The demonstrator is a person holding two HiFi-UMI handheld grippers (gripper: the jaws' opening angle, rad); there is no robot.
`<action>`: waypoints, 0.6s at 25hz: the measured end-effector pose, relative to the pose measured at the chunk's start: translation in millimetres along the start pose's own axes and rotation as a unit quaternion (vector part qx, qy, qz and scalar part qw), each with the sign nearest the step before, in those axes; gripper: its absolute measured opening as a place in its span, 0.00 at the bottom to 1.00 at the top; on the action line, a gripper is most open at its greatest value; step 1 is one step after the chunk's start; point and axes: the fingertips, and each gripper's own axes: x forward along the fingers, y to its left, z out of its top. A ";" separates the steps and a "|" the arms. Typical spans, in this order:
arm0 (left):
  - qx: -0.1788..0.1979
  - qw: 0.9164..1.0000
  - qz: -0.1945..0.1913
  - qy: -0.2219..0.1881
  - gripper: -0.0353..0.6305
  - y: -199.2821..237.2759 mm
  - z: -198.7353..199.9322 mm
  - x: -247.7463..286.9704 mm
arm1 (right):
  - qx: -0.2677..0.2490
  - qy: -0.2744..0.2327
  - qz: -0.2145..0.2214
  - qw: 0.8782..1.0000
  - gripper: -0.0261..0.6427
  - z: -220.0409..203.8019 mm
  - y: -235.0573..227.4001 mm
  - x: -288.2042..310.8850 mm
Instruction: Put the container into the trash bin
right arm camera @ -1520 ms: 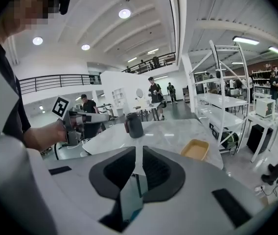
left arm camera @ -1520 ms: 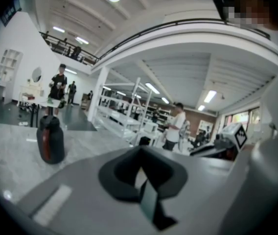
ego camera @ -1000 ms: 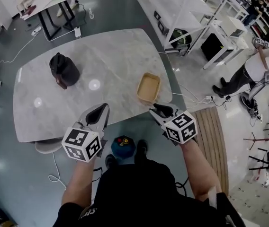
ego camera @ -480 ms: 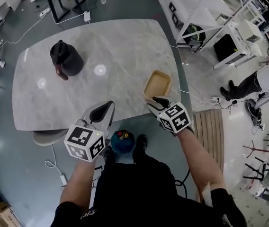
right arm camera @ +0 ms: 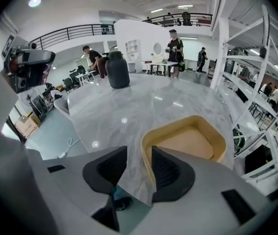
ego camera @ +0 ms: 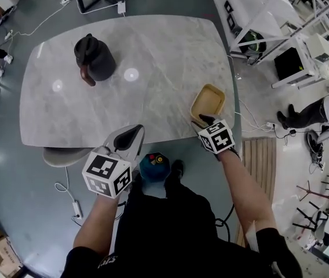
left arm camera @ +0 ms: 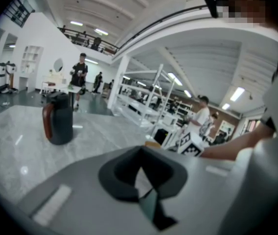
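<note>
Container [right arm camera: 188, 141] rim sits between the opening jaws of the right hand-held gripper [right arm camera: 139, 158]; left hand-held gripper [left arm camera: 141, 152] closed

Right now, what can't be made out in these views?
Bin mouth: head view, too dark to tell open or lidded.
Container: left gripper view, nearly all hidden behind the left gripper.
Blue floor object: head view, too small to identify.

container [ego camera: 207, 103]: plain tan. surface [ego camera: 153, 51]: light grey marble, faint veining. trash bin [ego camera: 97, 57]: black, red-brown strip down one side. floor [ego camera: 14, 172]: glossy grey-green. round thing [ego camera: 154, 165] on it: blue, red top.
</note>
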 end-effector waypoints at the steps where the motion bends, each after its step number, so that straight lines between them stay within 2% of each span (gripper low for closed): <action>1: 0.000 1.000 0.002 0.001 0.07 2.9 0.1 -1.9 | -0.005 0.005 -0.003 1.000 0.26 -1.1 -0.4 3.3; 6: 0.000 1.000 0.004 0.002 0.07 9.4 -0.6 -10.8 | -0.033 0.033 -0.022 0.999 0.25 -12.2 2.0 13.7; 12: 0.001 1.000 0.001 0.004 0.07 9.6 -4.8 -21.9 | -0.054 0.051 -0.049 0.996 0.10 -19.1 -0.8 19.8; 15: 0.006 1.000 -0.002 0.003 0.07 6.7 -4.8 -29.1 | -0.064 0.054 -0.063 0.994 0.08 -20.9 -0.5 16.6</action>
